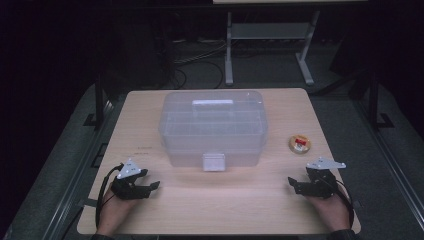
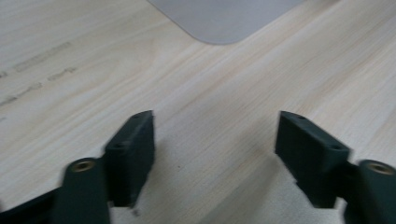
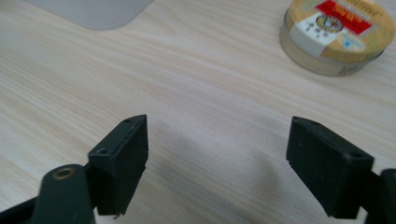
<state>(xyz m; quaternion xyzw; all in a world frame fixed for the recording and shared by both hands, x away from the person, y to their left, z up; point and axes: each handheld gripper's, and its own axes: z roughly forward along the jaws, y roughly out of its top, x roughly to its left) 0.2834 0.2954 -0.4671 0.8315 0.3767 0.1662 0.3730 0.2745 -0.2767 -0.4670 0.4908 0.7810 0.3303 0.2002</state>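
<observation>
Lid closed, clear plastic box (image 1: 212, 127) sits beside small round tin (image 1: 299, 144).

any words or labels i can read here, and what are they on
None can be read.
Round tin: red and white label with print on the lid, too blurred.
Table: faint dark marks near the left gripper, too small and smeared.
Clear plastic box: no text visible.

The high view looks forward and down from the near side, taking in the whole table (image 1: 150, 107). Each gripper view sits low, close above the wood (both catching a clear box (image 1: 212, 127) corner).
</observation>
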